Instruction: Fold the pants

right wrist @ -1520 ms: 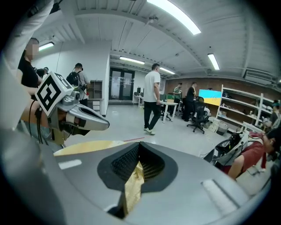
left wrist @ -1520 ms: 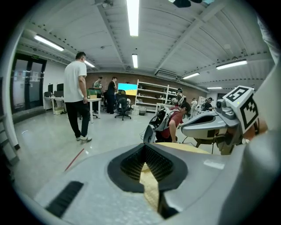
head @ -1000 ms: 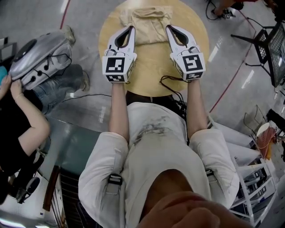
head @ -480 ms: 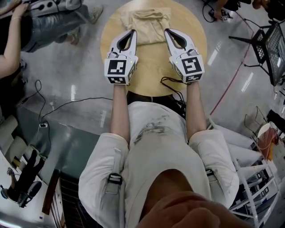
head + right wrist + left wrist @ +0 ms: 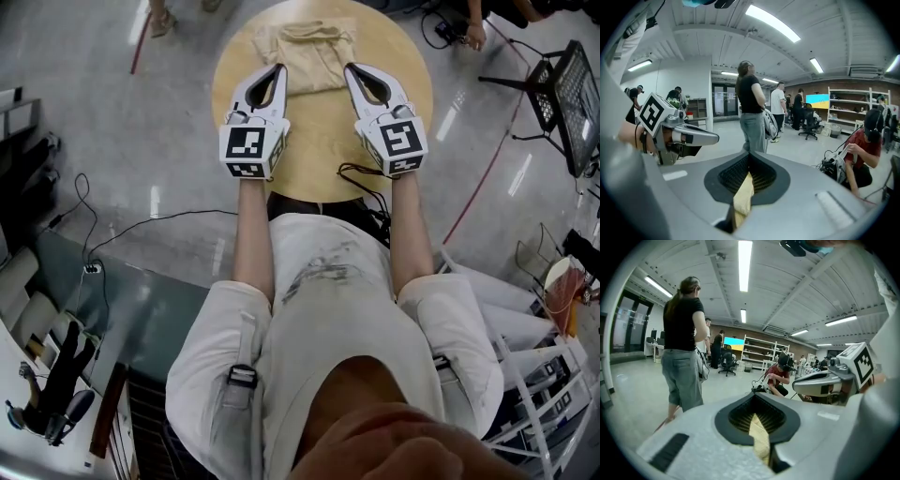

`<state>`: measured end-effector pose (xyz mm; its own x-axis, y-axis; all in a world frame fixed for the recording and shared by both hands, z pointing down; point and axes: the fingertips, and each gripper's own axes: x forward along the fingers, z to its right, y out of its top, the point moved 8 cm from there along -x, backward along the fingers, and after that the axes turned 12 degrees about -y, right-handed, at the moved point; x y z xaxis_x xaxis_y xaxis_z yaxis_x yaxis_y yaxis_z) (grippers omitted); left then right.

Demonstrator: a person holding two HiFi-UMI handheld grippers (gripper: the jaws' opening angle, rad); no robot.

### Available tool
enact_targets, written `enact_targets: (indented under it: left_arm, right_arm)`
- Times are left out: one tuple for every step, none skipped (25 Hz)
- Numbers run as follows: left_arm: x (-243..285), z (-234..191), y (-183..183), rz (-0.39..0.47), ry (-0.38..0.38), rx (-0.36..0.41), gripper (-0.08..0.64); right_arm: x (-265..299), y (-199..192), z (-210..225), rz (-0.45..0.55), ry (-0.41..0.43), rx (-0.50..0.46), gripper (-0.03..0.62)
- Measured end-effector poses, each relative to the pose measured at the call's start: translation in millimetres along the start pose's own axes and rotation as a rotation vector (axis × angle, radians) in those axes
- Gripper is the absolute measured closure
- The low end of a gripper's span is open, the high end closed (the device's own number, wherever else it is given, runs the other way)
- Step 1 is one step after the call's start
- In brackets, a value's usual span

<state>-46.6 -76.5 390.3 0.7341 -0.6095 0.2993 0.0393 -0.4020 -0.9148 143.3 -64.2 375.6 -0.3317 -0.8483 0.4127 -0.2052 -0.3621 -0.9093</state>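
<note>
tan fabric of the pants sits pinched between the jaws of the left gripper, which are pressed together on a thin fold of it. the same cloth shows in the right gripper view, where the right gripper has its jaws closed tight on another fold of the pants. from the head view the two grippers lie side by side, tips pointing far, the left one at the near left edge of the garment and the right one at its near right edge. the rest of the pants lie as a short, rumpled block on the far half of the round wooden table, between and beyond the tips. each gripper carries its marker cube at the near end, over the person's bare forearms. a black cable loops on the near right part of the table top. around the table is glossy grey floor with a red line and loose wires. in the left gripper view a person in a black top and grey jeans stands on the left, and another person in red crouches further off, near white shelves.
</note>
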Motion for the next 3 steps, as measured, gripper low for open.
enact_targets:
  left_arm:
    - [2.0, 0.7, -1.7, 0.0, -0.001, 0.0, 0.552]
    - [4.2, 1.4, -3.6, 0.001, -0.002, 0.0, 0.552]
    - [6.6, 2.2, -5.7, 0.0, -0.003, 0.0, 0.552]
  right_arm:
    - [-0.1, -2.5, 1.7, -0.001, -0.001, -0.001, 0.586]
    - [-0.2, -5.3, 3.7, -0.002, -0.003, -0.002, 0.586]
    - [-0.3, -8.4, 5.9, -0.003, -0.005, -0.004, 0.586]
